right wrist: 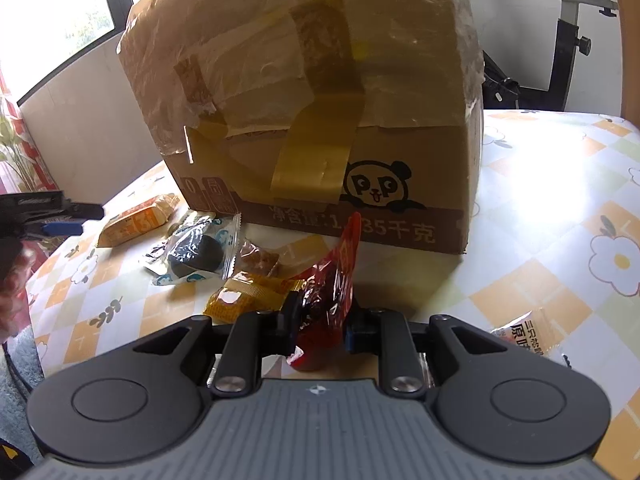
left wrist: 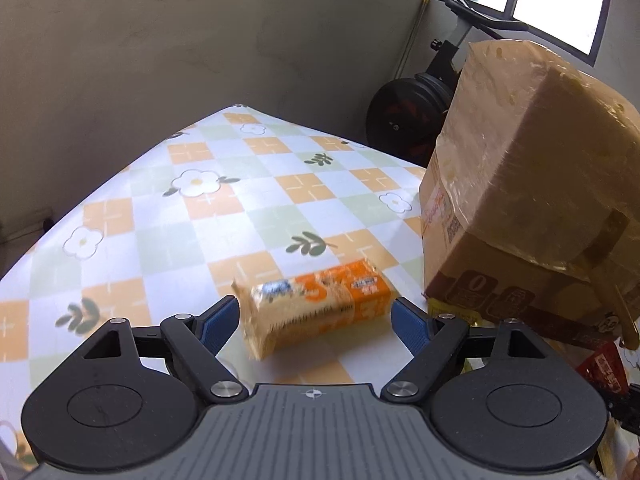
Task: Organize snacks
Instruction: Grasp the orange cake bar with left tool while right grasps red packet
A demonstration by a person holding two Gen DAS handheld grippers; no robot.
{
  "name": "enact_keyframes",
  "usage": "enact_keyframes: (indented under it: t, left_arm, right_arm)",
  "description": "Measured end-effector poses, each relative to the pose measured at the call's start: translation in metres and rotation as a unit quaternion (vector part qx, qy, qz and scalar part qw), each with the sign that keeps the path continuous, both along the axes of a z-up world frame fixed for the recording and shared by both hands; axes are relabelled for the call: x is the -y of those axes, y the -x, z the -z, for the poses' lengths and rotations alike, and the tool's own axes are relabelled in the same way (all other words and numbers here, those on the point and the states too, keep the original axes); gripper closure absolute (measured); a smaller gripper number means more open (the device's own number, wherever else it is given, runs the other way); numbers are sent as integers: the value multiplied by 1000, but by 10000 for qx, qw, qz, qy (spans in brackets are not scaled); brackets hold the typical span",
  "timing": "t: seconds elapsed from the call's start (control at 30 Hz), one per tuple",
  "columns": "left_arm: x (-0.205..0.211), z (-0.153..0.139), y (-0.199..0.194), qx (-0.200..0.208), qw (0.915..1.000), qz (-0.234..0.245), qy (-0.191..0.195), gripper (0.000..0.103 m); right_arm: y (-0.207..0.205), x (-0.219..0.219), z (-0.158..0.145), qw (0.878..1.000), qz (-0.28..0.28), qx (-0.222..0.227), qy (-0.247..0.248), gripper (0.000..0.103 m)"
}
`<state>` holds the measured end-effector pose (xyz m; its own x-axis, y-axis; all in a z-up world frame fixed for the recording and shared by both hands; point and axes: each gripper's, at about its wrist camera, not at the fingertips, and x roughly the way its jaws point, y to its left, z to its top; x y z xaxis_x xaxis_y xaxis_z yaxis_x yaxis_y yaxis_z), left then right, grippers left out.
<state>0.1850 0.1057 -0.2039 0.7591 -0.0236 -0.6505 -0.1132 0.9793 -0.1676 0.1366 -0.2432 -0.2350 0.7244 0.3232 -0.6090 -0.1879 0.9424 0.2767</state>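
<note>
Beside the cardboard box [right wrist: 320, 92], the right claw [right wrist: 320, 326] pinches a red snack packet [right wrist: 334, 280]; lift it straight. The left claw [left wrist: 316, 314], wide open, should close squarely around the orange cracker pack [left wrist: 316, 308].

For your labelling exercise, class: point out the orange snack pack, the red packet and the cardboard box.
Orange snack pack [left wrist: 316, 304]: left wrist view, middle of its top face.
Red packet [right wrist: 328, 300]: right wrist view, crinkled middle between the fingers.
Cardboard box [right wrist: 420, 92]: right wrist view, bare front wall.

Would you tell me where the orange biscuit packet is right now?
The orange biscuit packet lies on the checked tablecloth between the left gripper's open jaws, left of the cardboard box.
</note>
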Motion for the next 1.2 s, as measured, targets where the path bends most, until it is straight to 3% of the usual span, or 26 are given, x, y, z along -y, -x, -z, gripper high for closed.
enact_keyframes:
  t: [0.2,0.43,0.63,0.7,0.8,0.9,0.93,1.0,1.13,1.2]
  left_arm:
    - [6,2,-41,-7,9997,190,-178,21]
    - [1,19,-74,-366,9987,361,-1,22]
    - [-12,30,-60,-617,9956,294,637,22]
    - [-11,32,-50,-648,9952,388,615,22]
    - [-5,32,-39,-642,9959,582,273,22]
    - [2,34,-36,-598,9968,520,-110,28]
    - [1,34,-37,-575,9974,407,-129,34]
    - [-2,33,-38,-521,9983,265,-35,36]
    - [3,30,-44,-494,9984,190,-217,58]
    - [5,28,-41,-493,9986,130,-161,61]
  right_arm:
    - [2,-3,0,9999,21,64,74,81]
    - [2,-2,0,10000,23,66,45,81]
    - [2,1,0,10000,26,55,-39,81]
    - [2,2,0,10000,31,48,-63,81]
    - [2,3,0,10000,35,45,-76,81]
    - [2,3,0,9999,44,39,-113,81]
    - [3,3,0,9999,45,38,-114,81]
    - [3,3,0,9999,47,41,-103,81]
    - [3,2,0,9999,47,39,-115,81]
    - [3,3,0,9999,52,36,-139,81]
